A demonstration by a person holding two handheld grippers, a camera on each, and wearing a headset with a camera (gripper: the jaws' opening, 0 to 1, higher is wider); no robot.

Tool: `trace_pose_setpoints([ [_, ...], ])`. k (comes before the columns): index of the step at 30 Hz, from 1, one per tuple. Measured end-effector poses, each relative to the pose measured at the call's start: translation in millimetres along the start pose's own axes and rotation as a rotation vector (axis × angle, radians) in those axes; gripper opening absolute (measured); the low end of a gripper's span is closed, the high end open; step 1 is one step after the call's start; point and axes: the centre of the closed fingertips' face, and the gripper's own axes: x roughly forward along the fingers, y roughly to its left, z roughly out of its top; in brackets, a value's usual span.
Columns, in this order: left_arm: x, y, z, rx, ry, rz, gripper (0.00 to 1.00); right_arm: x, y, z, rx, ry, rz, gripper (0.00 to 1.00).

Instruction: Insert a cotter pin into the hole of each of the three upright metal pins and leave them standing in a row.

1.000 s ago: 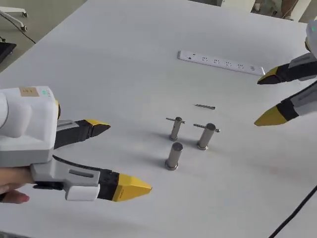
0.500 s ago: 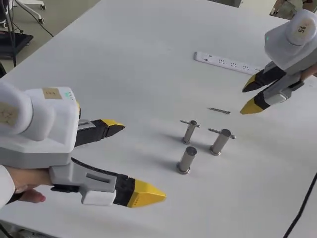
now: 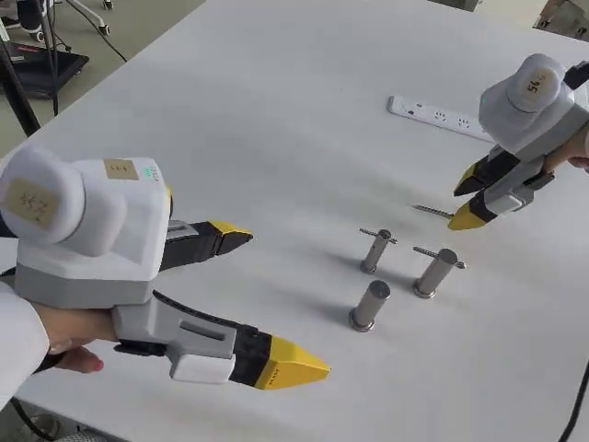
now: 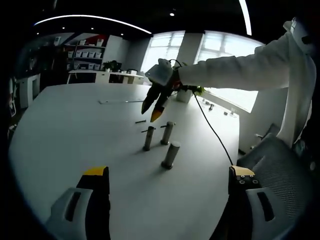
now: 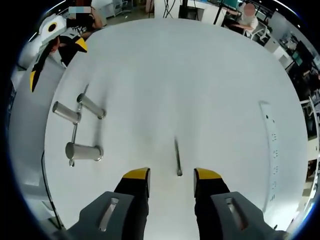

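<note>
Steel cotter pin (image 5: 177, 156) loose on tabletop (image 3: 230, 110). Lies just ahead of right hand-held gripper (image 5: 171, 176), near end between its parted jaws, long axis along them. Left hand-held gripper (image 3: 281, 304), also spread, well apart.

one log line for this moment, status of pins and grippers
right hand-held gripper: open, tips by loose thin metal cotter pin | left hand-held gripper: open, empty | upright grey metal pins: two fitted, front one unfitted

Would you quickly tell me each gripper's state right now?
Left gripper: open, holding nothing.
Right gripper: open, at the loose cotter pin, not gripping it.
</note>
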Motion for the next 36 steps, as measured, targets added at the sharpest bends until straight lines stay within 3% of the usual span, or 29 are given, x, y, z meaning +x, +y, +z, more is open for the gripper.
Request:
trace_pose_setpoints([
  [8, -1.8, 1.6, -1.1, 0.007, -0.002, 0.004, 0.96, 5.2, -1.0, 2.7, -0.011, 0.013, 0.021, 0.22],
  [15, 0.5, -1.6, -7.5, 0.032, 0.039, -0.009, 0.94, 10.0, -0.5, 1.1, -0.007, 0.038, 0.026, 0.17],
  [19, 1.4, -1.8, -6.5, 0.032, 0.039, -0.012, 0.94, 12.8, -4.6, -2.4, 0.003, 0.057, 0.019, 0.06],
  [25, 1.3, -0.9, -15.0, 0.027, 0.073, -0.017, 0.92, 15.9, -5.2, -2.6, 0.006, 0.060, 0.032, 0.05],
  [29, 0.8, 0.3, -16.5, 0.022, 0.076, -0.012, 0.91, 16.4, -12.3, -2.7, 0.033, 0.072, -0.002, 0.00],
  [33, 0.5, 1.2, -17.4, 0.010, 0.072, -0.008, 0.91, 16.6, -13.8, -2.6, 0.048, 0.077, 0.008, 0.00],
  [35, 0.4, 0.9, -18.1, 0.006, 0.074, -0.008, 0.90, 16.6, -13.4, -3.1, 0.025, 0.079, 0.013, 0.00],
  [36, 0.5, 0.9, -18.7, 0.006, 0.076, -0.009, 0.90, 16.8, -13.5, -2.8, -0.021, 0.078, 0.019, 0.00],
])
